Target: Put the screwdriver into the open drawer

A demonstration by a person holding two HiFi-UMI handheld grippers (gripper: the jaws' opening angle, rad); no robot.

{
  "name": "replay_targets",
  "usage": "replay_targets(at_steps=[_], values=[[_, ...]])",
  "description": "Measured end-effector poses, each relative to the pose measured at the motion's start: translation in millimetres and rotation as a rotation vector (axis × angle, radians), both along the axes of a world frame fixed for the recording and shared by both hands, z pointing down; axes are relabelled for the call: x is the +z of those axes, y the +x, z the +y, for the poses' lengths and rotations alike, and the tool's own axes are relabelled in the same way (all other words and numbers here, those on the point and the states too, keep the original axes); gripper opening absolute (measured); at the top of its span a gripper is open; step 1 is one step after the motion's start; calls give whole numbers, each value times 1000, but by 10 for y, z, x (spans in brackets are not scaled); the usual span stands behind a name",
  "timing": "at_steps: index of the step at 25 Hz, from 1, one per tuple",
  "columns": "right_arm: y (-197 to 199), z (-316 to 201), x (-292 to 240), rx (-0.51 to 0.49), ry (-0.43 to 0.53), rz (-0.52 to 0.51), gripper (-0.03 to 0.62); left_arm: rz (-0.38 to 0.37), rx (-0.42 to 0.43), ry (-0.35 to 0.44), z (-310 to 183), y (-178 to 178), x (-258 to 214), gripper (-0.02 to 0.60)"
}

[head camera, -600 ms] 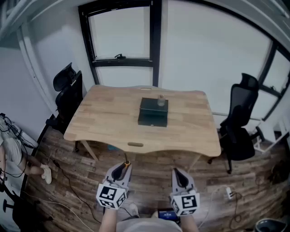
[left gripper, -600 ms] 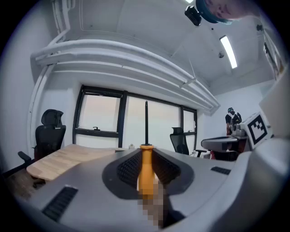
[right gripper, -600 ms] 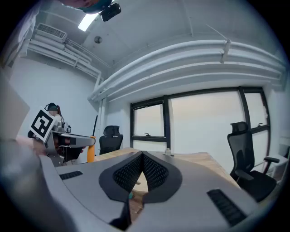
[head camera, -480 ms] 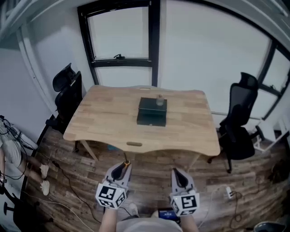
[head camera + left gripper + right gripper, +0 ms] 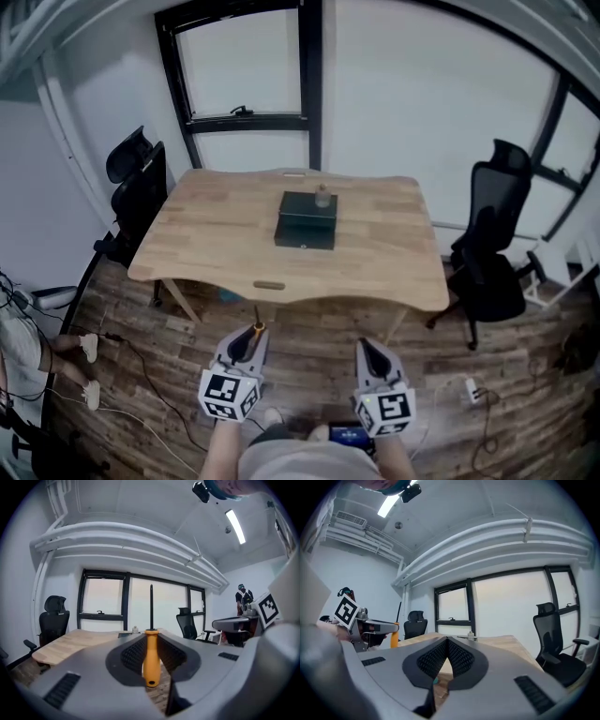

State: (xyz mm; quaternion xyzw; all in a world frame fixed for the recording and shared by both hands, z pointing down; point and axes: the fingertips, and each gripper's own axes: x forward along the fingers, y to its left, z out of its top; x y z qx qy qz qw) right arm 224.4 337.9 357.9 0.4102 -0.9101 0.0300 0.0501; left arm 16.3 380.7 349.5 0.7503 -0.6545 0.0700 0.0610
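Observation:
My left gripper [image 5: 251, 339] is shut on a screwdriver [image 5: 150, 656] with an orange handle; its dark shaft points straight up between the jaws. In the head view the screwdriver [image 5: 258, 328] shows as an orange tip at the gripper's front. My right gripper [image 5: 367, 350] is shut with nothing in it, its jaws [image 5: 447, 641] pressed together. Both hang low in front of me, short of the wooden table [image 5: 216, 239]. On the table's middle stands a dark drawer box [image 5: 306, 221] with a small bottle [image 5: 322, 197] on its top. Whether its drawer is open cannot be made out from here.
A black office chair [image 5: 131, 192] stands left of the table and another [image 5: 492, 253] to its right. Cables [image 5: 141, 375] trail over the wooden floor at the left, where a person's feet [image 5: 86, 349] show. A window [image 5: 246, 80] is behind the table.
The table and drawer box have shifted slightly up and left in the head view. Both grippers keep their places, the left still holding the screwdriver.

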Motion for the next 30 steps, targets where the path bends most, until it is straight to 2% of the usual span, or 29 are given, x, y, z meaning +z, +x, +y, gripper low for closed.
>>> replay_targets(at_steps=[5,14,18,25,30], values=[[87,-39,-85,3,7,-12,-5,-40,4,27,-136,-8,-163,68],[317,-199,-64,60,-4,-50,-5,-19,9,28,-352,75,-130,69],[275,-378,-3,61,-22,-37,-5,-15,10,17,-540,51,-52,69],[77,-877,173,51,-56,-12,-5,4,1,-16,-1058,-117,203,69],[-143,-1452,333,72,-86,19,-5,37,14,-37,-1728,-367,386,67]])
